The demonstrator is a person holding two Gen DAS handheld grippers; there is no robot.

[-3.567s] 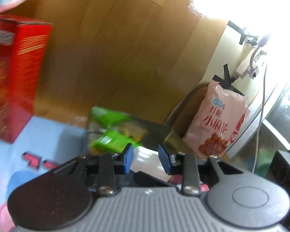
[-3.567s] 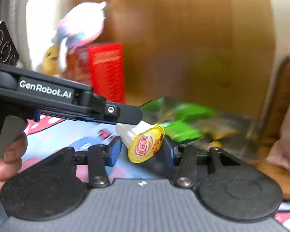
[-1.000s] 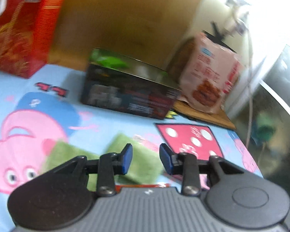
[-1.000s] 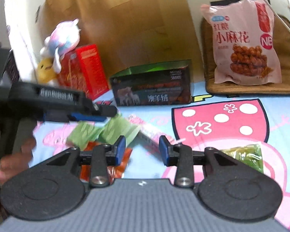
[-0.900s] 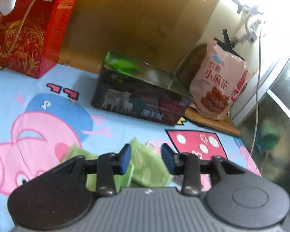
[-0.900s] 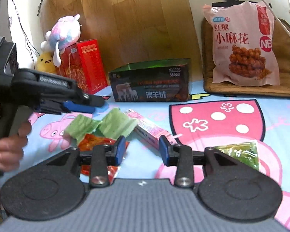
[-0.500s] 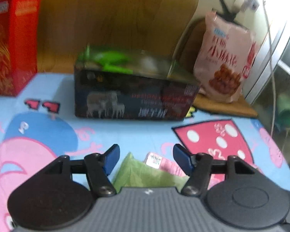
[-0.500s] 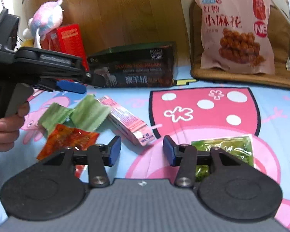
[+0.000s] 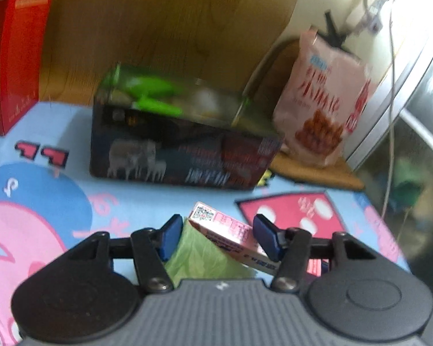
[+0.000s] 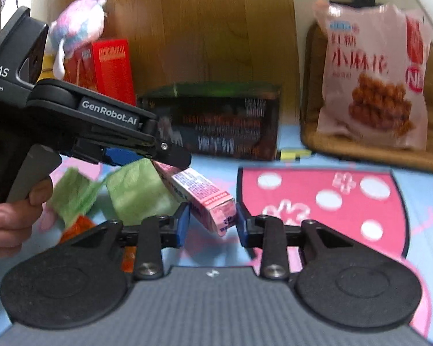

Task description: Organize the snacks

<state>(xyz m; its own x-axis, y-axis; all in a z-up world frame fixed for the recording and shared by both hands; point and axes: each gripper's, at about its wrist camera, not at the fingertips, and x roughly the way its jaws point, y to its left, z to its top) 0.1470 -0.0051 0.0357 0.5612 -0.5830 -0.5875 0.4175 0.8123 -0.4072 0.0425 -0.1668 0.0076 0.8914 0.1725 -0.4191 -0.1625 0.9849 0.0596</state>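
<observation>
My right claw (image 10: 212, 222) sits low over the cartoon-print mat (image 10: 326, 199) that covers the bench, with the near end of the slim pink box (image 10: 200, 194) lying between its blue pads; the jaws have just been closing, yet a sliver of gap shows on each side of the box, so they stand narrow around it and do not press on it. My left claw (image 9: 218, 238) comes in from the other side, held in my left hand (image 10: 13, 210), and its jaws have also just been narrowing; they stand moderately apart, framing the far end of the same pink box and the green sachet (image 9: 200, 256) beside it, and neither pad plainly touches either thing. The box lies flat and slantwise on the mat, touching that green sachet. A second green sachet (image 10: 72, 194) lies just left of the first, and an orange packet (image 10: 78, 226) peeks out below them. Behind the box stands the dark open carton (image 10: 225, 127), with green wrappers showing blurred inside it from the left wrist view. Left of the carton is a red box (image 10: 109, 69) with a plush toy (image 10: 78, 30) on top, and to the right a large pink snack bag (image 10: 375, 77) leans upright on a brown cushion (image 10: 311, 132).
</observation>
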